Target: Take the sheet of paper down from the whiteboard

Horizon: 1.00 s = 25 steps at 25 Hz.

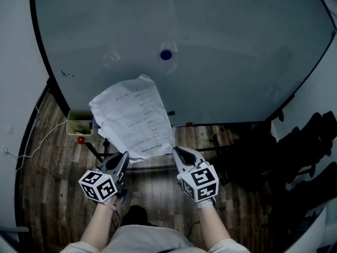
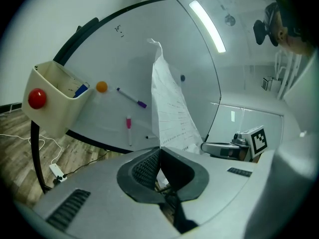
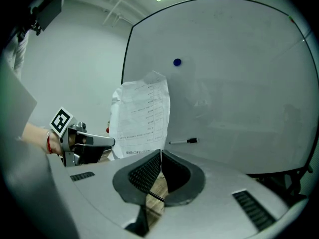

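Observation:
The sheet of paper, printed with lines of text and slightly crumpled, hangs free in front of the whiteboard, its top edge curling off the board. My left gripper is shut on its lower left corner and my right gripper is shut on its lower right corner. In the left gripper view the paper rises straight out of the closed jaws of that gripper. In the right gripper view the sheet meets that gripper's closed tips. A blue magnet stays on the board above the sheet.
A beige tray with a red magnet hangs at the board's lower left. An orange magnet, a purple-capped marker and a pink marker stick to the board, and a black marker. Dark furniture stands at the right.

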Each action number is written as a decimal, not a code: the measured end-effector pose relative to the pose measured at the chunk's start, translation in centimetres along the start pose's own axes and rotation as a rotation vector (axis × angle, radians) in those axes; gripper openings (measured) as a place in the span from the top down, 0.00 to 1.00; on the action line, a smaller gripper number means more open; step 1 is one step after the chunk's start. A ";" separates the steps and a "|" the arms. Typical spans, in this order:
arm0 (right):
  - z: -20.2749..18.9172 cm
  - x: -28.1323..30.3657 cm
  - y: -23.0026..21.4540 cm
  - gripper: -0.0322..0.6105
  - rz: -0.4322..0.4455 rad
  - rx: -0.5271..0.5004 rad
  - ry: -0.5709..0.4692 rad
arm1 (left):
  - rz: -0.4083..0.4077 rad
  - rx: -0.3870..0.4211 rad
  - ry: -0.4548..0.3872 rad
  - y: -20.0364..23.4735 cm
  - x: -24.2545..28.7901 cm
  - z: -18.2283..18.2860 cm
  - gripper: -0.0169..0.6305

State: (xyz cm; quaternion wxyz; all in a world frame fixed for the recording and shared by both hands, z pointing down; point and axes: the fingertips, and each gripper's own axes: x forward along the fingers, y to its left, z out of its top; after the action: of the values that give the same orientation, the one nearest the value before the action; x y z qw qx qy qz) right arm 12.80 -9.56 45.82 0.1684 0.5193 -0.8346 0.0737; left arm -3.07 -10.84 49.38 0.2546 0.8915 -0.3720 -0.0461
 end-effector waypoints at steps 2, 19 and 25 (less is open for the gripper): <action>-0.1 -0.2 0.1 0.91 0.003 0.012 0.005 | 0.004 -0.005 0.008 0.0 -0.1 0.0 0.95; -1.8 -1.6 2.1 0.91 0.041 0.092 0.068 | -0.008 -0.059 0.104 -1.2 -1.7 -1.6 0.95; -4.9 -5.3 4.0 0.91 0.052 0.091 0.052 | -0.021 -0.043 0.107 -4.0 -4.2 -5.1 0.95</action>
State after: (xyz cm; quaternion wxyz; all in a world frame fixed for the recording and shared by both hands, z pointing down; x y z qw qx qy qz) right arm 12.42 -1.82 48.68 0.1644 0.5025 -0.8389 0.1297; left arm -2.12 -3.39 51.40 0.2928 0.8908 -0.3475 -0.0091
